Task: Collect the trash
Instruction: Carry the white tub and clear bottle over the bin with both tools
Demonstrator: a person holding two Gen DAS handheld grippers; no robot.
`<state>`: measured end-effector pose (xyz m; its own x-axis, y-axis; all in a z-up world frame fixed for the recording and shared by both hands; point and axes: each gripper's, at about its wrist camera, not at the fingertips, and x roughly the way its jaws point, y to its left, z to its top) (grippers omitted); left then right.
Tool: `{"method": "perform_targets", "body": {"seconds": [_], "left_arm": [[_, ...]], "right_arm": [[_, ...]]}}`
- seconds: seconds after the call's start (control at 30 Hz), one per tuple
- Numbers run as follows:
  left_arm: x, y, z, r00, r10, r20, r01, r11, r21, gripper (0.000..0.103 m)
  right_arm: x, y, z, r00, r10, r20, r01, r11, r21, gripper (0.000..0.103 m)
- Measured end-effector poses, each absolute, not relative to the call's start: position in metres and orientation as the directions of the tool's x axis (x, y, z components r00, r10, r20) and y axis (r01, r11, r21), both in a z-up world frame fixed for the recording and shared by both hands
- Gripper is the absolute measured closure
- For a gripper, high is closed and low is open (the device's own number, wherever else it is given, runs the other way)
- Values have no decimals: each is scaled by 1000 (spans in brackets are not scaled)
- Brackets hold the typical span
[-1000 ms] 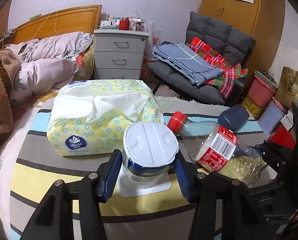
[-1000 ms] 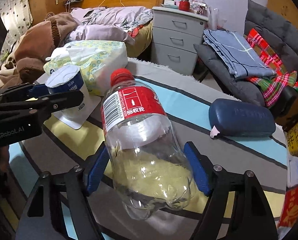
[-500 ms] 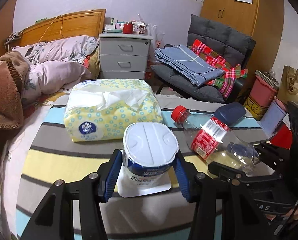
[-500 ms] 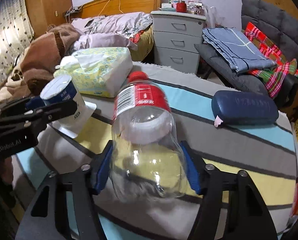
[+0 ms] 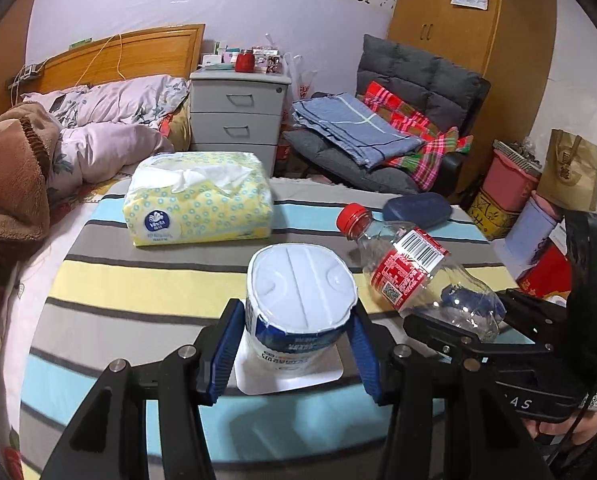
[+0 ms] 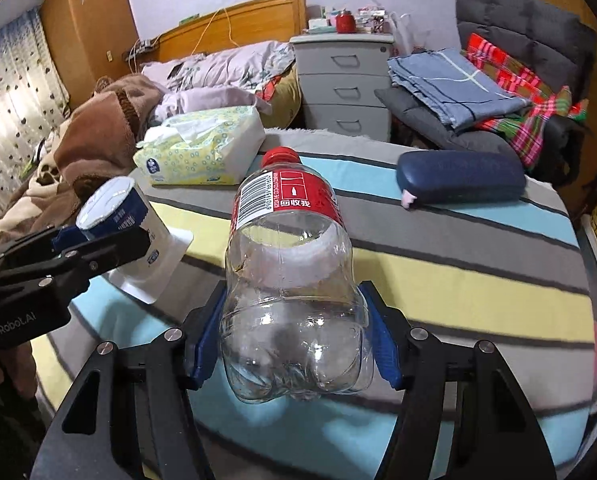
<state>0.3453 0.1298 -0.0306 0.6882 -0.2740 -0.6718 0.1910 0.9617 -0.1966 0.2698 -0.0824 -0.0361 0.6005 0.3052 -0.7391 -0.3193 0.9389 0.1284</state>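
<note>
Right now my left hand-held gripper (image 5: 296, 354) is clamped on the yoghurt cup (image 5: 300, 312), blue pads pressing its two sides, and my right hand-held gripper (image 6: 290, 344) is clamped on the lower body of the empty plastic bottle (image 6: 288, 272), the clear wall pinched in a little between the pads. Both pieces of trash look lifted clear of the striped bench (image 6: 458, 272), so I judge the pick-up done and the carrying step in hand; what comes next is getting both to a bin, and since I can see no obvious bin in either view, I would have to find one first and then let go over it. The cup stands roughly upright in my grip, foil lid facing up and slightly toward the camera, with a white flap hanging under its base. The bottle's long axis runs away from my right fingers, base nearest the camera, red cap (image 6: 280, 156) pointing forward and up toward the tissue pack (image 6: 202, 148); from the left wrist it reads as tilted, cap up-left. Further out on the bench lie the tissue pack and a dark blue case (image 6: 460, 178), neither of which I take for trash.
</note>
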Motion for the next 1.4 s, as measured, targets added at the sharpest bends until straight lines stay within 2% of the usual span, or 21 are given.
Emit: {"method": "perform_targets", "body": {"seconds": [0.37,0.6,1.1,1.4], "left_arm": [[280,89,0,708,-298,-640,227,954,-194,51],[235,44,20,714,-302,-631,277,950,-142,51],[173,-78,45,668,-442,-598,463,877,-131,51],[161,-167,36,559,-555,-616,601,783,-160,51]], "right_arm": [[220,-126,-12,658,266,-704,-255,959,124,39],[187,-163,3,704,235,-670,-200,971,131,39],[125,-256,14,759,86,-645,-7,992,123,39],[96,-320,5,726,-78,-683,170,983,68,39]]}}
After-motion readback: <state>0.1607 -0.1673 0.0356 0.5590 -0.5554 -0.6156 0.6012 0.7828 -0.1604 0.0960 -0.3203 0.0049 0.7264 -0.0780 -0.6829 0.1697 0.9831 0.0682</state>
